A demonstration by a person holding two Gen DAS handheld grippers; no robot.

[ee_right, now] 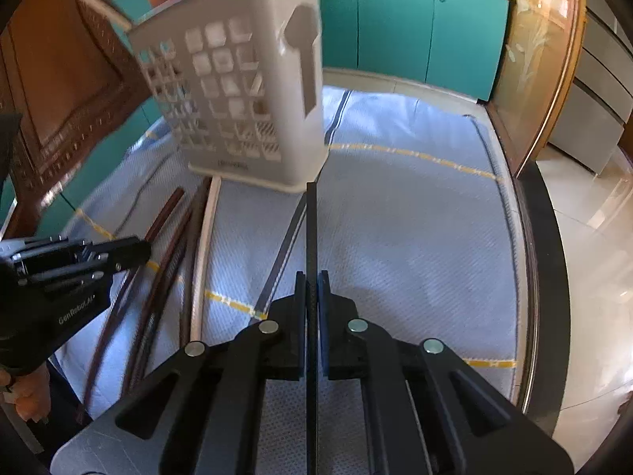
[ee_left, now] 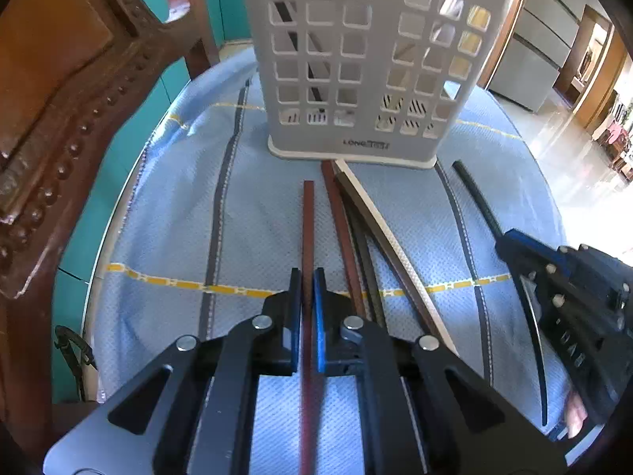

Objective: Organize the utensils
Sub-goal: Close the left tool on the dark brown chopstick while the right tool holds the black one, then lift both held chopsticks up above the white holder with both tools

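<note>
A white perforated utensil holder (ee_left: 356, 63) stands on the blue cloth; it also shows in the right wrist view (ee_right: 245, 91). My left gripper (ee_left: 307, 277) is shut on a reddish-brown chopstick (ee_left: 307, 229) that points at the holder's base. My right gripper (ee_right: 312, 281) is shut on a black chopstick (ee_right: 311, 229) whose tip is near the holder's right corner. Several more chopsticks, brown, dark and cream (ee_left: 356, 229), lie on the cloth between the grippers (ee_right: 186, 245). The right gripper shows at the right edge of the left wrist view (ee_left: 510, 239).
The blue striped cloth (ee_left: 166, 206) covers a round table. A carved wooden chair (ee_left: 71, 99) stands close at the left. Teal cabinets (ee_right: 415, 27) are behind. The table's edge (ee_right: 530, 277) drops to a tiled floor at the right.
</note>
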